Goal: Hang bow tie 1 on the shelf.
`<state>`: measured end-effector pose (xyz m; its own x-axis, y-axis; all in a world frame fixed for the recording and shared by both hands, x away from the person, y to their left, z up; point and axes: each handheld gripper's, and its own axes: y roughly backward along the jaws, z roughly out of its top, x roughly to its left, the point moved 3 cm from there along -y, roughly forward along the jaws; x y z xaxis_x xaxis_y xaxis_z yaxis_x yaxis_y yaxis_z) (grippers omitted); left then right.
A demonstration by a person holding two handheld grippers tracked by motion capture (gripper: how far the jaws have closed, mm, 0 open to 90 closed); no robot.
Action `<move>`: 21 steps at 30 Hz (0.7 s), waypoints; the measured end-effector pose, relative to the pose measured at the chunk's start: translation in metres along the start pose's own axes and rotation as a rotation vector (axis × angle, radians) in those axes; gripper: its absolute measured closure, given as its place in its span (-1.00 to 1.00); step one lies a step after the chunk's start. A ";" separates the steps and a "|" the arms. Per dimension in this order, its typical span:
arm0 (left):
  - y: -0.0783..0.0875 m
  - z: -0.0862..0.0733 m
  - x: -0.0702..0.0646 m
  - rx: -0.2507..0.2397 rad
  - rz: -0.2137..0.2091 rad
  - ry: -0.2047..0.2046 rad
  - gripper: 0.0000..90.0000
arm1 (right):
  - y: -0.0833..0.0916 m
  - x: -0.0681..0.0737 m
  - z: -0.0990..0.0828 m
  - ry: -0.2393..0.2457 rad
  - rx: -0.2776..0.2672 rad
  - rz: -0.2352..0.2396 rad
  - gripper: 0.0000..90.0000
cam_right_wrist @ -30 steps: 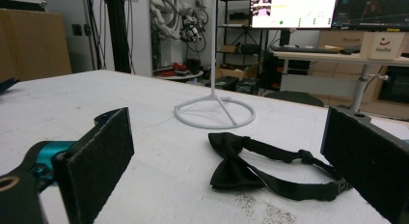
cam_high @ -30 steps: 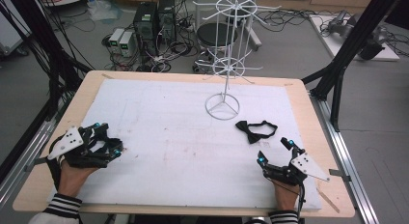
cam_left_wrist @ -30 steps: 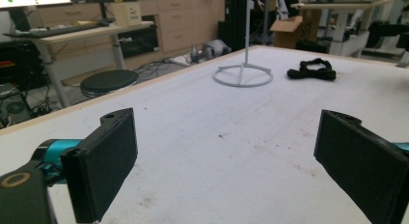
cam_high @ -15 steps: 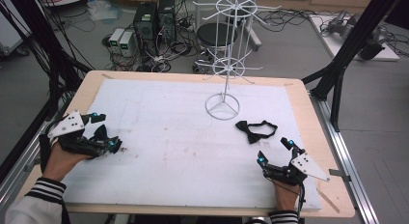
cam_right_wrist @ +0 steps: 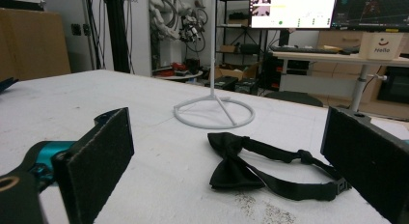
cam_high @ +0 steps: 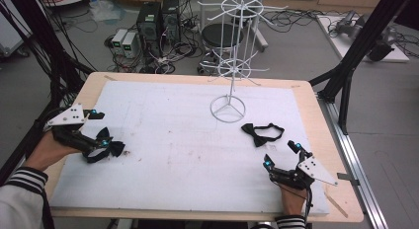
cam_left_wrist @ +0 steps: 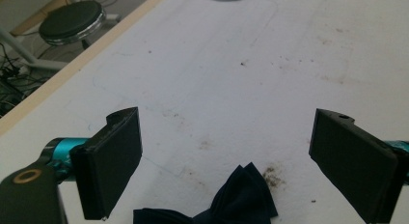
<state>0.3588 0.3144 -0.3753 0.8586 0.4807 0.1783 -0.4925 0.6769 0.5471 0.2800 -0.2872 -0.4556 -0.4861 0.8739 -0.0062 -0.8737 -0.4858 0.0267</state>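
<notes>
1. Right gripper: nearest item, on the near side of the stand and to its right. Jaws released and wide, nothing between them.
2. Left gripper: well left of the stand, near the mat edge. Jaws spread and not pressing anything.
3. Navy bow tie: flat on the mat, far left of the stand, low between the left jaws and apart from both pads.
4. Black bow tie: with strap, flat on the mat just right of the stand's ring base and ahead of the right jaws.
5. Stand: white wire rack, upright at the far middle. It is the one holder here, and its hooks look bare.

Handling note, as a judgement: lower the left jaws to straddle the navy knot, then close on the centre, not a wing, so the tie lifts level.
</notes>
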 end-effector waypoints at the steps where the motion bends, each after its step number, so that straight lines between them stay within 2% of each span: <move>1: -0.001 0.000 0.002 0.010 -0.010 -0.004 -0.74 | 0.000 0.000 0.000 0.000 0.000 0.000 -0.92; 4: -0.002 0.001 0.007 0.033 -0.034 -0.005 -0.73 | 0.000 0.000 0.000 -0.001 0.000 0.000 -0.92; 5: -0.003 0.001 0.013 0.042 -0.053 -0.004 -0.73 | 0.000 0.000 0.000 -0.003 0.000 0.000 -0.92; 9: -0.005 -0.001 0.021 0.067 -0.066 -0.008 -0.73 | 0.000 0.000 0.000 -0.003 -0.001 0.000 -0.92; 13: -0.008 -0.003 0.030 0.109 -0.083 -0.039 -0.73 | 0.000 0.000 0.000 -0.007 -0.004 -0.002 -0.92; 17: -0.011 -0.004 0.039 0.126 -0.104 -0.032 -0.73 | 0.000 0.000 0.000 -0.008 -0.005 -0.002 -0.92; 21: -0.014 -0.009 0.047 0.176 -0.122 -0.039 -0.73 | 0.000 0.000 0.000 -0.003 -0.007 -0.004 -0.92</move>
<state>0.4052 0.3327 -0.3817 0.9167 0.3770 0.1322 -0.3556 0.6193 0.7000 0.2801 -0.2876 -0.4555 -0.4826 0.8758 -0.0029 -0.8757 -0.4824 0.0200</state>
